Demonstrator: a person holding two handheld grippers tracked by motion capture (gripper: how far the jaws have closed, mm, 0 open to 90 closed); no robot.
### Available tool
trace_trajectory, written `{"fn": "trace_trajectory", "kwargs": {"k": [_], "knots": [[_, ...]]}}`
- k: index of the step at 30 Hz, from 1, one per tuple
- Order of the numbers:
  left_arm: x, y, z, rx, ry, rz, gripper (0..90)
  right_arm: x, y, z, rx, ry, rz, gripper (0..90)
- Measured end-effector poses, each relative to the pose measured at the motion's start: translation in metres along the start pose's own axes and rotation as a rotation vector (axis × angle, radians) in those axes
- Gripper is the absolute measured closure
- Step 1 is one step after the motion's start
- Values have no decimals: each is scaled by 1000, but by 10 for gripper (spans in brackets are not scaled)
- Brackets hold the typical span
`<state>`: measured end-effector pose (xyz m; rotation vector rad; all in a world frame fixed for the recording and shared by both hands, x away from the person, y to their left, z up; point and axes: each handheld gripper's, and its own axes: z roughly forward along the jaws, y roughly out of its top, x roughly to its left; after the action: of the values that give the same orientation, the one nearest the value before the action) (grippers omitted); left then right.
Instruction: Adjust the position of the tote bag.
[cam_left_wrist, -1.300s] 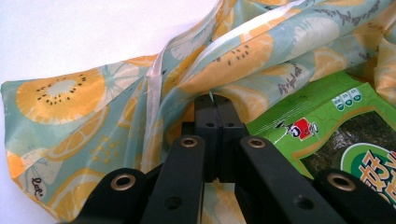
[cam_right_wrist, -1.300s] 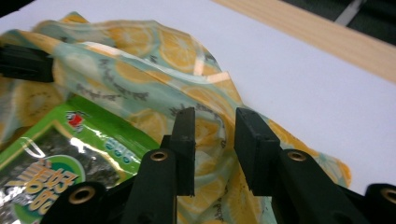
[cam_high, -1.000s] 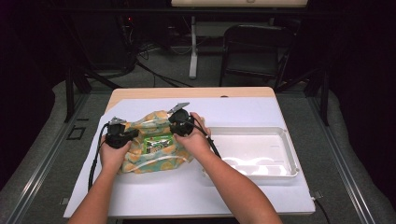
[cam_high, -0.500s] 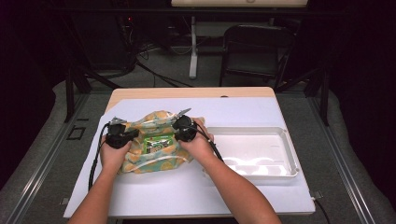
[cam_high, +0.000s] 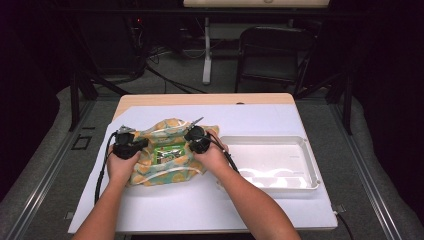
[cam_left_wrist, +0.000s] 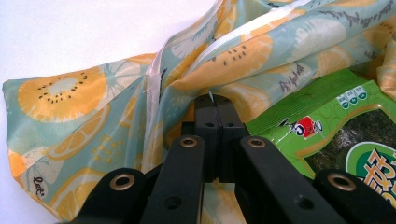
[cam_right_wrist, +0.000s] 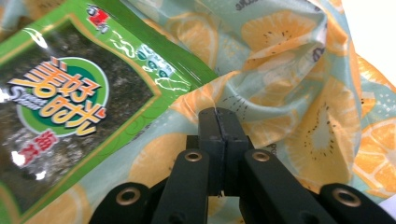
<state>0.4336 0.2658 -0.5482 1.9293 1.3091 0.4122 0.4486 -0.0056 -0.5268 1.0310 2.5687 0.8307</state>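
Fruit-print cloth bag (cam_high: 167, 150) in teal and orange sits left of centre on the white table (cam_high: 200, 205), green seaweed snack packet (cam_high: 169, 151) poking out. Left gripper (cam_high: 131, 146) is pinched tight on its left edge; right gripper (cam_high: 192, 141) just finished closing, clamped on the fabric too. White plastic tray (cam_high: 305, 165) sits right.

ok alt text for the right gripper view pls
The right gripper has just closed, its black jaws shut on a fold of a fruit-print cloth bag, orange and kiwi slices on pale blue-green. A green snack packet with a dark window and a round logo lies on the cloth at upper left.
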Motion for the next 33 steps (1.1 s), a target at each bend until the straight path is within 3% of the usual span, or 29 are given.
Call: {"fn": "trace_trajectory", "kwargs": {"k": [7, 13, 20, 25, 29, 33], "knots": [[0, 0, 0, 11, 2, -1, 900, -6, -4, -19, -97, 31, 25, 900], [1, -1, 1, 4, 9, -6, 900, -20, -14, -37, -158, 25, 88, 900], [3, -2, 0, 3, 9, -15, 900, -38, -27, -39, -126, -26, 151, 900], [3, -2, 1, 5, 11, -15, 900, -46, -31, -35, -81, -72, 164, 900], [2, -1, 0, 17, 3, -7, 900, -45, -29, -38, -109, -75, 166, 900], [1, -2, 1, 7, 7, -7, 900, -37, -26, -41, -148, -47, 158, 900]]}}
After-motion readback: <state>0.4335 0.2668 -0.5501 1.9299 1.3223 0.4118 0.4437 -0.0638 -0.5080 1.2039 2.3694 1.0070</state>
